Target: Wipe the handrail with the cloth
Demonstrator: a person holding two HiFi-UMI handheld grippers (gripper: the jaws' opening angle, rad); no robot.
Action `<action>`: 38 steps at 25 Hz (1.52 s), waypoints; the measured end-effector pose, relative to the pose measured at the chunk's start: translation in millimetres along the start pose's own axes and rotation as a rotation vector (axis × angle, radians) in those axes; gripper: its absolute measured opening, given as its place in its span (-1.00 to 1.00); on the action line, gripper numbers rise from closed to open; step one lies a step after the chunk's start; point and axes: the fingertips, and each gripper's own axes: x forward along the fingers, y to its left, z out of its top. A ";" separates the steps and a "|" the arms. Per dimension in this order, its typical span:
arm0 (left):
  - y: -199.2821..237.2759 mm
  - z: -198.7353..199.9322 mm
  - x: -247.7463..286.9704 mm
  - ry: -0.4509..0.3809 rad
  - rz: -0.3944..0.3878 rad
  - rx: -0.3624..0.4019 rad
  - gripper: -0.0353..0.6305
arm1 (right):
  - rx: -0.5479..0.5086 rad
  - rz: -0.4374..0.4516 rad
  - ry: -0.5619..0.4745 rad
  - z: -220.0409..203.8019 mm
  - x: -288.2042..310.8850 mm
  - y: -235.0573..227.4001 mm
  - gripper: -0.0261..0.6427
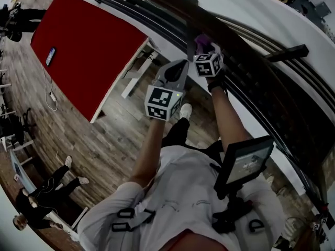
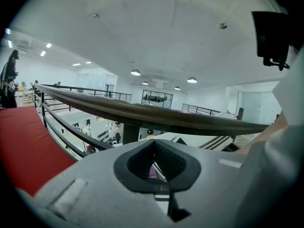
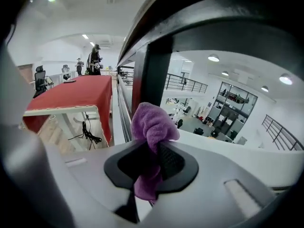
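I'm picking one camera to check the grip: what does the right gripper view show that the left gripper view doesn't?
Only the right gripper view: the purple cloth pinched in the right gripper, in front of a black railing post. Only the left gripper view: the left gripper, jaws together, and the handrail running across the whole picture. Both: the handrail and the red table.

floor: wood planks [image 1: 104, 145] | table [image 1: 89, 46]: red cover | ceiling [image 2: 156, 37]: white, round lights [image 2: 136, 72]
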 end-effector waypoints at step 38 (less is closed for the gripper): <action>-222.3 -31.5 63.5 0.080 -0.332 0.120 -0.89 | 0.304 -0.107 0.022 -148.9 -134.8 -128.7 -0.76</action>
